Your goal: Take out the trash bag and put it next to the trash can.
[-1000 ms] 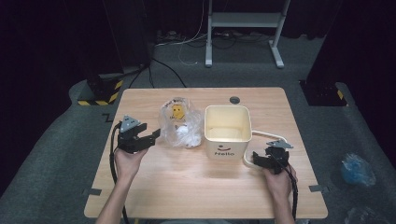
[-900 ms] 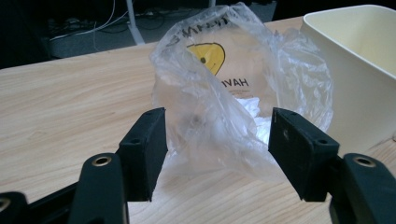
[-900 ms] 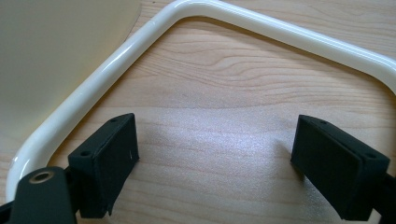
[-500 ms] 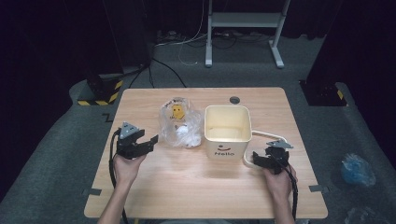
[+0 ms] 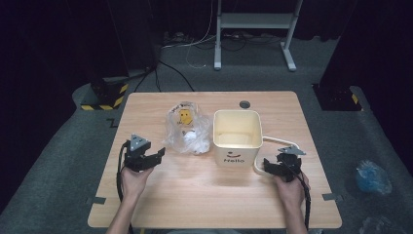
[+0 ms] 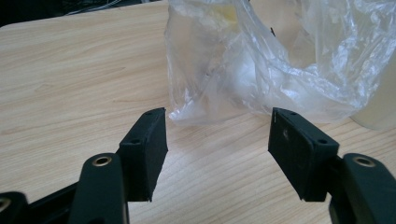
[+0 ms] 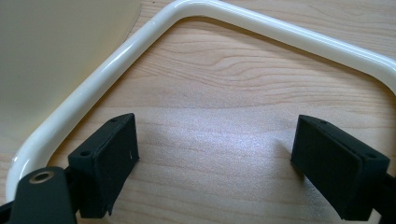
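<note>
Compared with the frames a second earlier, the left gripper (image 5: 146, 158) has sunk toward the table (image 5: 195, 195), its jaws spread and empty, now low and level with the clear plastic bag (image 6: 261, 60) lying just beside the cream bin (image 5: 237, 136). The right gripper (image 5: 281, 166), likewise spread and empty, has kept still inside the bin's handle loop (image 7: 116, 51). The descent suggests a grasp on the bag's near edge comes next.

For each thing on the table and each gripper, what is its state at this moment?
Plastic bag: crumpled, lying beside the bin, something white inside.
Cream bin: upright, open top, handle lying flat on the table.
Left gripper: open, just before the bag.
Right gripper: open, at the handle, holding nothing.
</note>
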`<state>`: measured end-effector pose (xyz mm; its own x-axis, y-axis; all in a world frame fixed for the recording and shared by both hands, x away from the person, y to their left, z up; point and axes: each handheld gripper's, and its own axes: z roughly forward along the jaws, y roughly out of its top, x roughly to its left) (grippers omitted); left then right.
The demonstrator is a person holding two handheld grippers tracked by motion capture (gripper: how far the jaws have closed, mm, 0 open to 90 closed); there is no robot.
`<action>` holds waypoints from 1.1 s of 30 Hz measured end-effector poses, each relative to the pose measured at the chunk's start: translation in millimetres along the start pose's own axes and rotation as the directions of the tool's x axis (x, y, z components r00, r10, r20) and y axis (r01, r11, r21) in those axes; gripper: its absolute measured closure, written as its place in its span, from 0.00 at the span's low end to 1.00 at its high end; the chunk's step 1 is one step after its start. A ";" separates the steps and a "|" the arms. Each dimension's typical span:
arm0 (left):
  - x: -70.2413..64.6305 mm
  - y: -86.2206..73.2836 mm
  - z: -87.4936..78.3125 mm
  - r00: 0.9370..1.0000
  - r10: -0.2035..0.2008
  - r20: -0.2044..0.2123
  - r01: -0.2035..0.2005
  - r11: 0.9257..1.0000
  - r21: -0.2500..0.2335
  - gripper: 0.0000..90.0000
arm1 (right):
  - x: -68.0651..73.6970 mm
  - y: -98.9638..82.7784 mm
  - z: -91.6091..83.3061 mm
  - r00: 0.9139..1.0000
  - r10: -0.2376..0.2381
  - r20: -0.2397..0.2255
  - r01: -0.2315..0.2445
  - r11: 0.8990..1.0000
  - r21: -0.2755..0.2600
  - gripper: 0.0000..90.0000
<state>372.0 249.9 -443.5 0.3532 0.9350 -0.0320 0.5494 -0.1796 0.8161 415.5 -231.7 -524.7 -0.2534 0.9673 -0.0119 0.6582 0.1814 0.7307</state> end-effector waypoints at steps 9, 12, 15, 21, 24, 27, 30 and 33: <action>-0.6 -19.3 18.1 1.000 -0.005 -0.030 0.007 0.999 0.048 0.41 | 0.0 0.0 0.0 1.000 0.000 0.000 0.000 1.000 0.000 0.16; -0.2 -26.0 25.6 0.999 -0.004 -0.045 0.007 0.998 0.070 0.41 | 0.0 0.0 0.0 1.000 0.000 0.000 0.000 1.000 0.001 0.16; 1.6 -32.3 31.4 0.998 -0.013 -0.067 0.018 0.997 0.080 0.41 | 0.0 0.0 0.0 1.000 0.001 0.000 -0.001 1.000 0.000 0.16; 8.4 -40.9 43.2 0.993 -0.021 -0.113 0.035 0.992 0.122 0.41 | 0.0 0.0 0.0 1.000 0.000 0.000 0.000 1.000 0.000 0.16; 11.9 -46.1 47.3 0.990 -0.031 -0.140 0.049 0.991 0.126 0.41 | 0.0 0.0 0.0 1.000 0.000 0.000 0.000 1.000 0.000 0.16; 15.6 -51.7 51.6 0.987 -0.051 -0.155 0.071 0.989 0.131 0.41 | 0.1 0.0 -0.1 1.000 0.001 0.000 -0.001 1.000 0.001 0.16; 17.0 -57.2 55.5 0.985 -0.053 -0.166 0.076 0.988 0.133 0.41 | 0.1 0.0 -0.1 1.000 0.001 0.000 -0.001 1.000 0.000 0.16; 19.0 -60.6 55.5 0.984 -0.079 -0.160 0.097 0.989 0.109 0.40 | 0.1 0.0 -0.1 1.000 0.001 0.000 -0.001 1.000 0.000 0.16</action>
<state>387.5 261.6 -525.6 0.1826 0.9832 -0.0033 0.6602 -0.1201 0.7415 415.4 -231.6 -524.7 -0.2526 0.9675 -0.0114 0.6588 0.1806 0.7304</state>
